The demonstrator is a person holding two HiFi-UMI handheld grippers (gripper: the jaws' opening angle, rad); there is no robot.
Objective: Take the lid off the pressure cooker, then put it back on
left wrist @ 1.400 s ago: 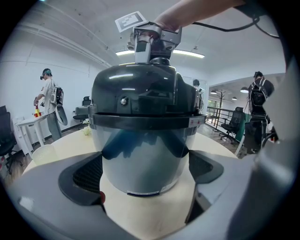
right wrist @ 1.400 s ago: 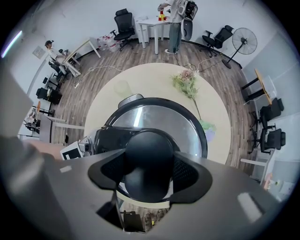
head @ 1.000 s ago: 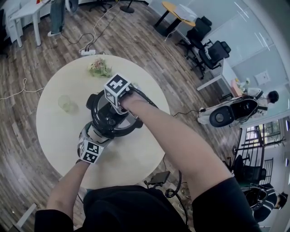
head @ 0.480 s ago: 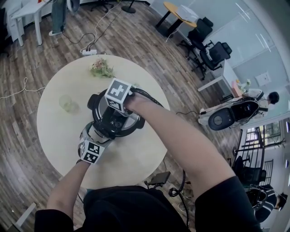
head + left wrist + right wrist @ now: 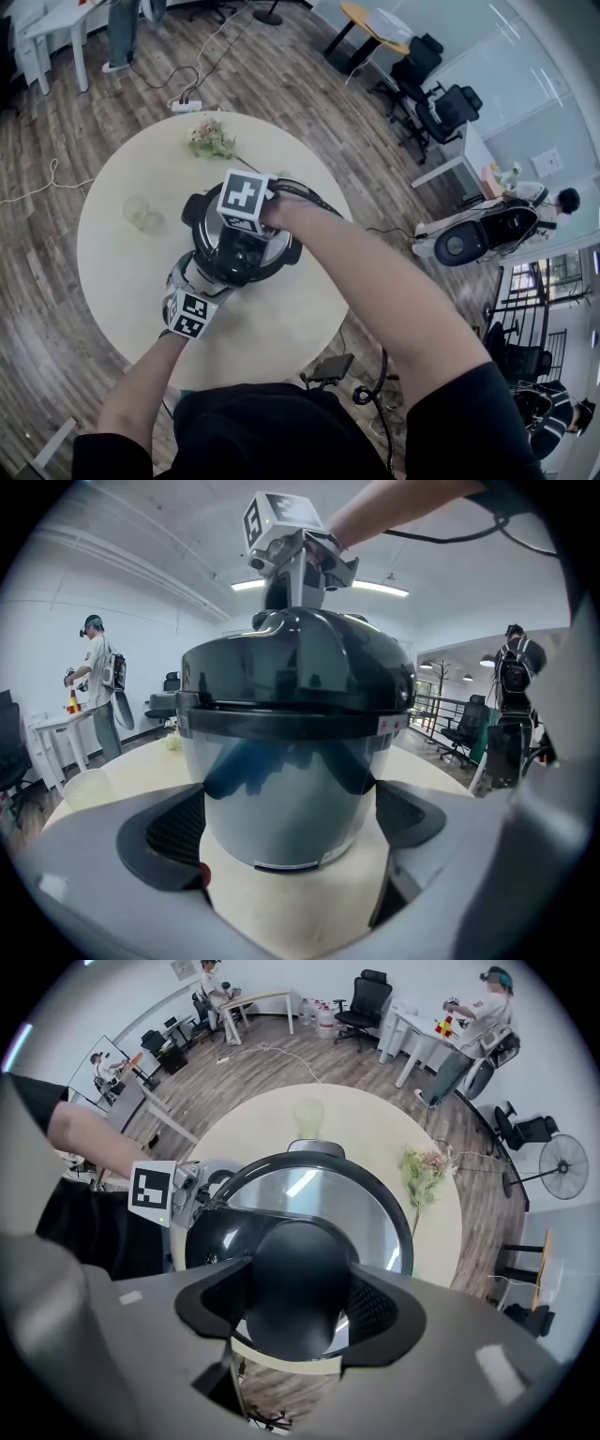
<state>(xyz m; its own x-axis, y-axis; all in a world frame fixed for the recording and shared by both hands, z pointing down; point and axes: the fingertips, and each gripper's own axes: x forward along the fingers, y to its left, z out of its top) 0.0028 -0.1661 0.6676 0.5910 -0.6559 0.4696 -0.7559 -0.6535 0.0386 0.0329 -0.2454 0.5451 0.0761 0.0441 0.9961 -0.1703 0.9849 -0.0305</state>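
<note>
- The pressure cooker [image 5: 281, 799] stands upright near the middle of the round table [image 5: 112, 272], a little toward its right edge in the head view.
- Its black lid [image 5: 300, 667] sits on the steel body, rim on rim, with no gap to be seen in the left gripper view.
- The left gripper [image 5: 291, 827] comes in low from the near edge of the table. Its claw grips the cooker's steel body, one pad against each side of the wall.
- The right gripper [image 5: 300, 1302] points straight down onto the top of the cooker. Its claw pinches the rounded black lid handle [image 5: 298, 1260], which fills the space between the two pads.
- The person's right forearm [image 5: 375, 281] reaches across from the near right edge of the table to that gripper.
- A clear drinking glass [image 5: 136, 214] stands near the left edge of the table, well apart from the cooker.
- A small sprig of flowers [image 5: 208, 141] lies near the far edge, also apart from the cooker.
</note>
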